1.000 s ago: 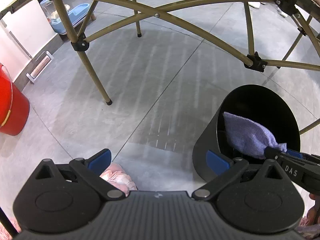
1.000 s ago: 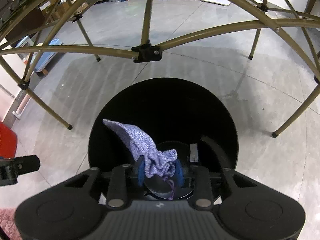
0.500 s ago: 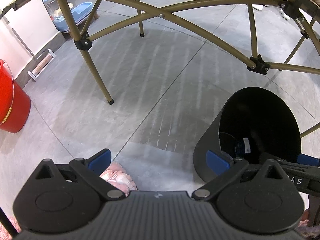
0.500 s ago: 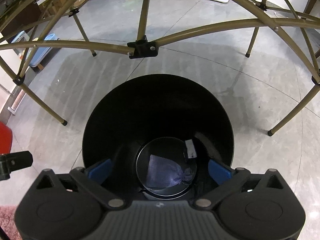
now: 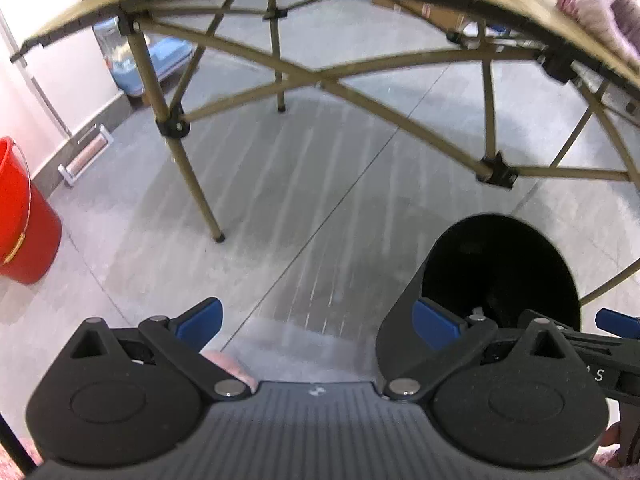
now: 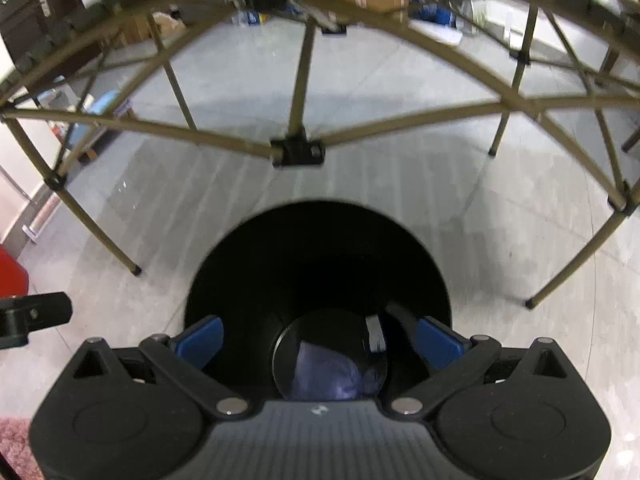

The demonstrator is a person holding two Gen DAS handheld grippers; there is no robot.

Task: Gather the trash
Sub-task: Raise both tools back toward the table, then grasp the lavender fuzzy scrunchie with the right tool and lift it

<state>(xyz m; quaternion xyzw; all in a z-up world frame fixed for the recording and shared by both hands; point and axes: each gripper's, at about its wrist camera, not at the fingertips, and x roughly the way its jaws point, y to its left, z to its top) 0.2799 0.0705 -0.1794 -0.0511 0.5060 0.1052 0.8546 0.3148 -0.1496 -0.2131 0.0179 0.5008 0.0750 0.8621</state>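
The purple cloth (image 6: 328, 376) lies at the bottom of the black bin (image 6: 320, 256), straight below my right hand-held gripper (image 6: 320, 340), whose jaws stand wide with nothing between them. My left hand-held gripper (image 5: 316, 320), beside the bin, is also spread wide and empty over the grey floor (image 5: 280, 208).

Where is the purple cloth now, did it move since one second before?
Yes. The purple cloth dropped from the right gripper down to the bottom of the black bin; the jaws now stand open above it.
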